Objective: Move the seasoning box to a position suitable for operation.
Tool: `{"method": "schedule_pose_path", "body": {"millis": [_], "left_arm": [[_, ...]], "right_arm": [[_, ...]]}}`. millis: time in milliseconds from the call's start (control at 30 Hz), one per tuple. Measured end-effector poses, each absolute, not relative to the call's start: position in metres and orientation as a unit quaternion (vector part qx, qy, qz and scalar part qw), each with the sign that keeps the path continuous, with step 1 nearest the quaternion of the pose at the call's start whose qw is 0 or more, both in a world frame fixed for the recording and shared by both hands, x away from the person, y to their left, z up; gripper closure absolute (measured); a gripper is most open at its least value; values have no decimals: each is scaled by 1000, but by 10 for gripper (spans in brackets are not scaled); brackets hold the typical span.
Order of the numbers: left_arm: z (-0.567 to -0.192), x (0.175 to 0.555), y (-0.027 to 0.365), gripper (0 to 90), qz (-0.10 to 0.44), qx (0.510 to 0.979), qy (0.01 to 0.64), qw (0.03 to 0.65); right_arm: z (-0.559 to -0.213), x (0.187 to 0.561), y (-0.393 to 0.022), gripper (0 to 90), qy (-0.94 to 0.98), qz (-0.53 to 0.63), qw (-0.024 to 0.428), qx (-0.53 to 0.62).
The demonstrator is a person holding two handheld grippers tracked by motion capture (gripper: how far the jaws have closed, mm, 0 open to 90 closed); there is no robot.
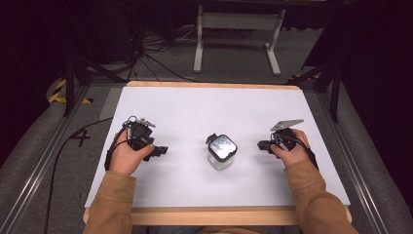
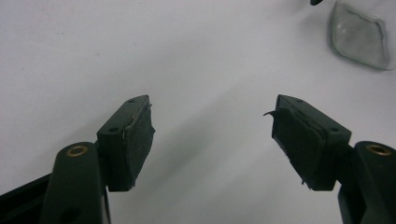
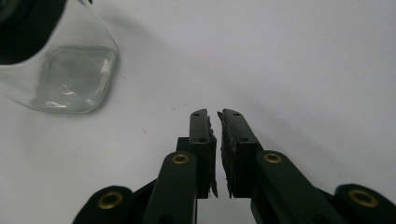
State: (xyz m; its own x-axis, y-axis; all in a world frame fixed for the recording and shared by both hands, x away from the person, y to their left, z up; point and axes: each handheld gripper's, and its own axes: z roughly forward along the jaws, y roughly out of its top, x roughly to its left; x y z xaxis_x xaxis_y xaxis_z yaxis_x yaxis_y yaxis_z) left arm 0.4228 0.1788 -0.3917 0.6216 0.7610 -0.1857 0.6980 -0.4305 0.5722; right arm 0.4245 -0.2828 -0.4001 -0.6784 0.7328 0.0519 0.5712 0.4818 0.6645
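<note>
Two grippers flanked one glass jar (image 1: 222, 152) that stood upright near the middle of the bench (image 1: 195, 105), on its white sheet. The left gripper (image 1: 160, 150) sat well to the jar's left, the right gripper (image 1: 263, 145) nearer on its right, both pointing inward at it, neither touching. Bare white surface lay all round the jar, with plenty of room toward the far edge and the near wooden rim. The left jaws stood wide apart over empty sheet, the jar off at their upper right. The right jaws were nearly together, only a slit between the pads, holding nothing.
</note>
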Motion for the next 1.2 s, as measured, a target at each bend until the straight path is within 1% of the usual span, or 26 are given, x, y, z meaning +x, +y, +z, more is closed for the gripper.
{"method": "schedule_pose_path", "body": {"millis": [67,533,633,800,1067,1200], "left_arm": [[-391,422,178,292,59,844,429,316],[-385,407,181,274,66,849,414,321],[-385,406,181,273,65,850,413,319],[-383,402,181,272,67,850,413,319],[-383,401,182,271,66,852,412,315],[-383,401,181,271,63,852,413,315]], "right_arm": [[-398,424,-281,834,851,346,116,377],[-390,423,-254,841,859,386,101,322],[-393,425,-246,851,864,387,107,303],[-399,428,-235,855,872,389,105,277],[-408,429,-221,844,881,387,87,259],[-411,428,-219,843,883,382,87,258]]}}
